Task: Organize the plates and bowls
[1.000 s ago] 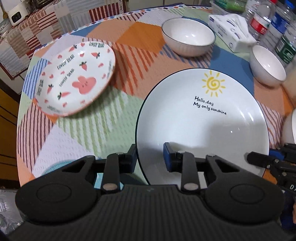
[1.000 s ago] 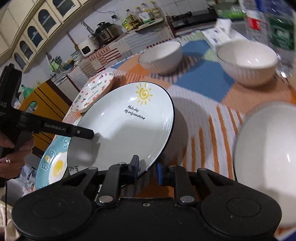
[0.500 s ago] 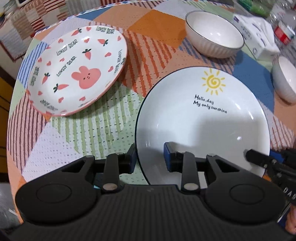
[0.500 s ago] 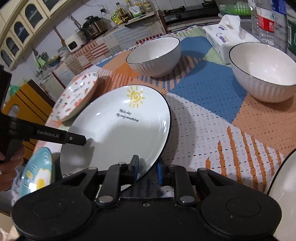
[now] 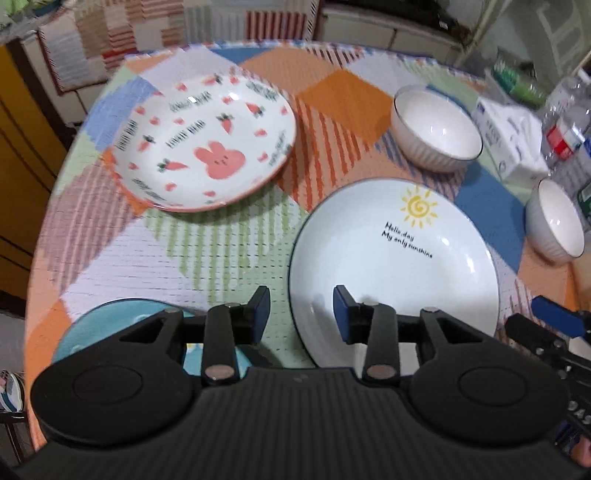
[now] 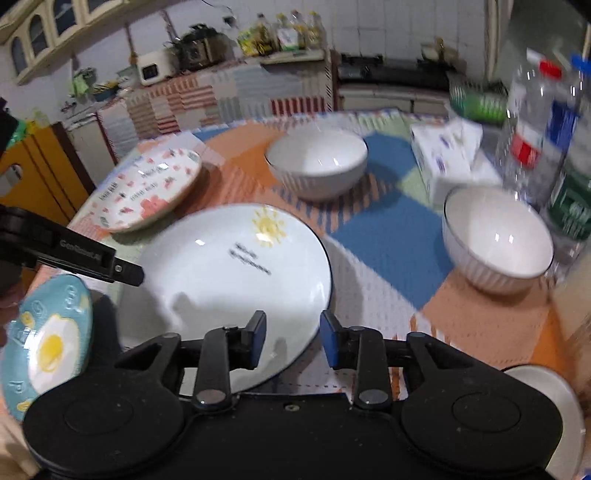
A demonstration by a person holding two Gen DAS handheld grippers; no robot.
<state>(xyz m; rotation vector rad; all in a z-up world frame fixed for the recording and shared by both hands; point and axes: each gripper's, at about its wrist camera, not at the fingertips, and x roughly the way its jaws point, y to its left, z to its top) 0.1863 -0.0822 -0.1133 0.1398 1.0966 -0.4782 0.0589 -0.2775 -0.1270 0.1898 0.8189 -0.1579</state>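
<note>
Risk: sun plate lies flat on the tablecloth, released; my left gripper and right gripper straddle its rim, spread apart. I judge careless withdrawal could nudge it.

A home kitchen: white tiled walls, arched cupboard doors at upper left, oil bottles and a rice cooker on the counter behind, a stove at upper right, and a table under patchwork cloth.
</note>
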